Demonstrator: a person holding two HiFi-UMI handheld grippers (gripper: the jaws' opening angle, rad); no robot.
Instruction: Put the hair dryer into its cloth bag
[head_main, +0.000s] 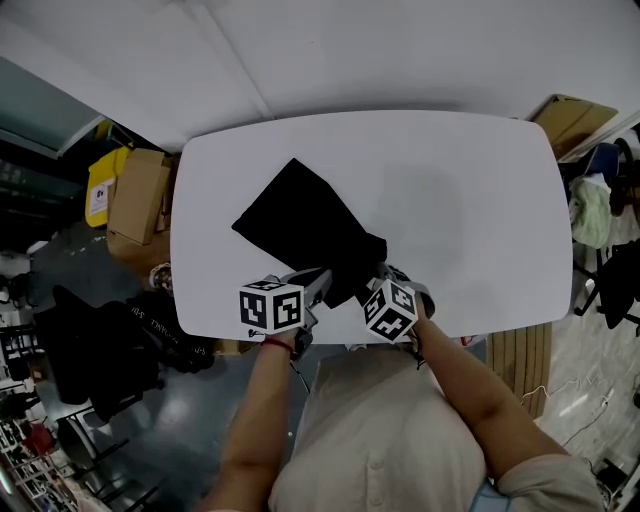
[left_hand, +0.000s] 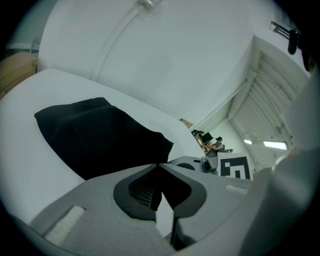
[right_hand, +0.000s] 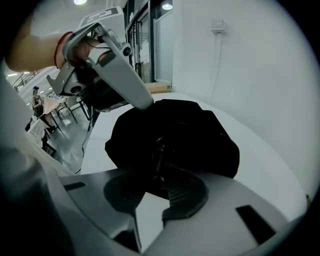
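A black cloth bag (head_main: 305, 225) lies slantwise on the white table (head_main: 470, 200), its near end at the table's front edge. My left gripper (head_main: 322, 280) is at that end's left corner, its jaws shut on the bag's edge (left_hand: 150, 150). On the right side of the same end is my right gripper (head_main: 382, 274), whose jaws are closed around bunched black cloth and a cord (right_hand: 160, 150). In the right gripper view the left gripper (right_hand: 147, 104) touches the bag's rim. No view shows a hair dryer, though the bag (right_hand: 190, 135) looks bulged.
Cardboard boxes (head_main: 138, 195) and a yellow bag (head_main: 100, 185) stand on the floor left of the table. A chair with clothes (head_main: 592, 210) is at the right, and a wooden pallet (head_main: 520, 352) lies by the near right corner.
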